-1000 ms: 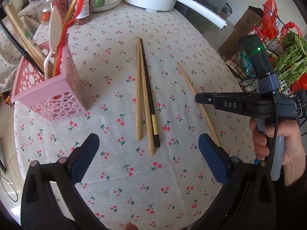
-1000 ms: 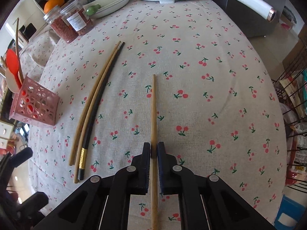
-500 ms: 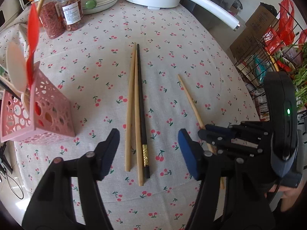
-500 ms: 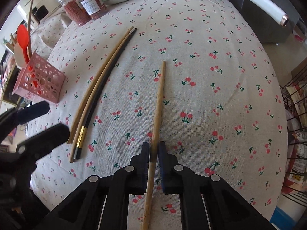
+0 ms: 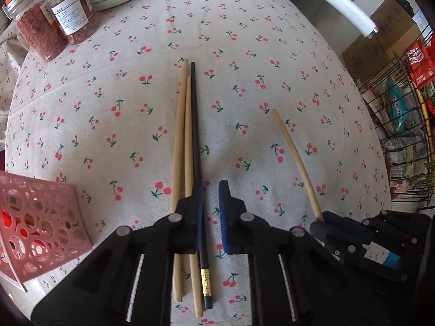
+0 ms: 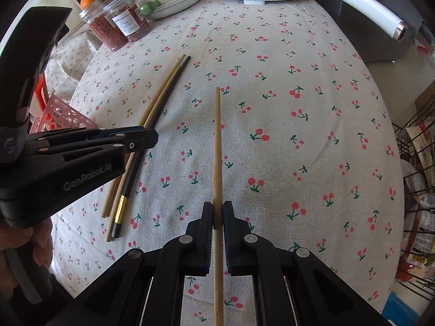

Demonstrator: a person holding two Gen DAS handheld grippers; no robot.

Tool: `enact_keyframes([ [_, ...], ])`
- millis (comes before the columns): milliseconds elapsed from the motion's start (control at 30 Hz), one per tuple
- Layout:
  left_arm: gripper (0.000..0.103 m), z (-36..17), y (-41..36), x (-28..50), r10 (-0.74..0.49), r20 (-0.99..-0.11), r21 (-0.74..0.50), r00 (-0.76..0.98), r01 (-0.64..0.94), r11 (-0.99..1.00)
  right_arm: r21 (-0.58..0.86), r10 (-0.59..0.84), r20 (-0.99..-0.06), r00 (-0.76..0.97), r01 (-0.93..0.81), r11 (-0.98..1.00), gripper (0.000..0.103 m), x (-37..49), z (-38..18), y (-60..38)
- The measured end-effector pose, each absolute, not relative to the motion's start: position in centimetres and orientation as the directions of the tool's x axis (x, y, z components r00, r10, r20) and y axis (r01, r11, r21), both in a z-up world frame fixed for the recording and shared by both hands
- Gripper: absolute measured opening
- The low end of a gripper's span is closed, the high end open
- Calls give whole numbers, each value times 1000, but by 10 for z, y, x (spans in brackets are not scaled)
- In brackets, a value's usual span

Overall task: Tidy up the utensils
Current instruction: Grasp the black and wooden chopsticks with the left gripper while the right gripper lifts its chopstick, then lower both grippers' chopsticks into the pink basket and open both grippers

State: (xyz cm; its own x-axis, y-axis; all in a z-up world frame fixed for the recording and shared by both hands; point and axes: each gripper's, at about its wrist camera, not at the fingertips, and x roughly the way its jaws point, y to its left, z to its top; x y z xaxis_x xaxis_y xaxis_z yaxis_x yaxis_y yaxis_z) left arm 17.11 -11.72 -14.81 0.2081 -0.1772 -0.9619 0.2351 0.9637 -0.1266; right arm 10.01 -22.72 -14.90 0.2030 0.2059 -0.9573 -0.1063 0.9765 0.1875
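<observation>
My right gripper (image 6: 217, 214) clamps the lone bamboo chopstick (image 6: 217, 146), tip toward 12 o'clock. My left gripper (image 5: 210, 198), jaws narrowly apart, straddles the black chopstick (image 5: 196, 141); two bamboo chopsticks (image 5: 180, 141) lie alongside; pink basket (image 5: 38, 228) at 8 o'clock.

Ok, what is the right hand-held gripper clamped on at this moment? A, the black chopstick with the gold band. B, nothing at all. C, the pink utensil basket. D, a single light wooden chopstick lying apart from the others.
D: the right hand-held gripper has its jaws closed on the lone wooden chopstick, while the black chopstick lies with two others off to the side.
</observation>
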Motion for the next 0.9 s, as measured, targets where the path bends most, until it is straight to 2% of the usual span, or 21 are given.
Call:
enact_keyframes([
  [300,13,-157,-130,193,-109,-988,-76,111,262,962,238,243,-944,222,-52,970,8,105,-142,-236],
  [400,7,-155,-137,197,-88,-988,-52,124,268,962,248,253,-933,254,-51,967,8,106,-137,-234],
  [633,7,-103,-126,161,-231,-922,-132,312,308,942,244,260,-866,428,-93,965,8,98,-103,-236],
  [900,7,-31,-87,97,-346,-778,-153,524,376,914,262,289,-758,585,-133,956,7,75,-59,-227],
])
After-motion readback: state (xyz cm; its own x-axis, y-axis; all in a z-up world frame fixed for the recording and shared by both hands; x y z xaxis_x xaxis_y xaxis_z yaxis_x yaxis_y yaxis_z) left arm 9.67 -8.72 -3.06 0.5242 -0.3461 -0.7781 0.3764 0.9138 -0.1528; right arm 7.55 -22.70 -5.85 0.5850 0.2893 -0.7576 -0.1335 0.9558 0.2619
